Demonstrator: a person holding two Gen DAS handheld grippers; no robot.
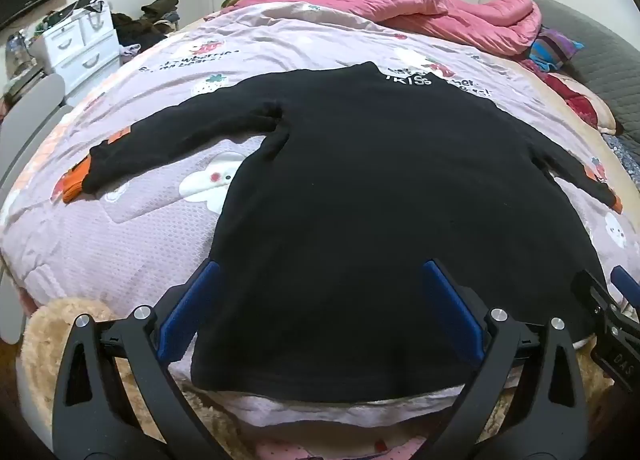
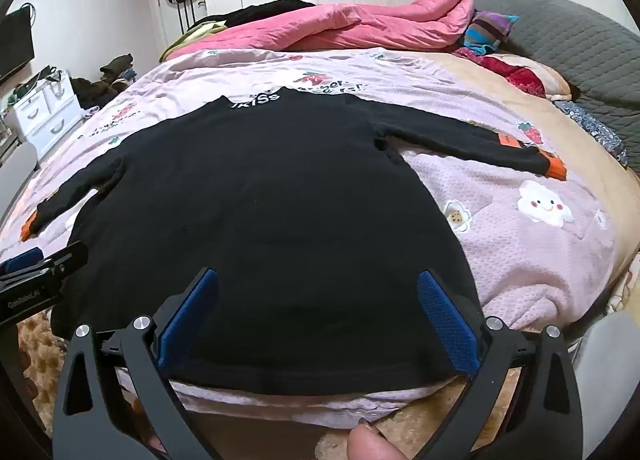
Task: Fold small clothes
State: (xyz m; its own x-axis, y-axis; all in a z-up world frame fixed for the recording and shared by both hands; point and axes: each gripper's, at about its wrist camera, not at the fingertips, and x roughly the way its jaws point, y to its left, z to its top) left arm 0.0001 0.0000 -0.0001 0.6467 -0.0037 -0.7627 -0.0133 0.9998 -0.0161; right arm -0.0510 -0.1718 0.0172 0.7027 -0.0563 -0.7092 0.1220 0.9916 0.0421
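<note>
A small black long-sleeved sweater with orange cuffs lies flat on the lilac bedspread, hem toward me, both sleeves spread out. It also shows in the right wrist view. My left gripper is open, its blue pads over the hem's left part. My right gripper is open over the hem's right part. Neither holds cloth. The right gripper's tip shows at the left view's right edge. The left gripper shows at the right view's left edge.
A pink quilt is bunched at the bed's far side, with a striped cloth and grey headboard to the right. White drawers and clothes piles stand left on the floor. A fuzzy tan rug lies below the bed edge.
</note>
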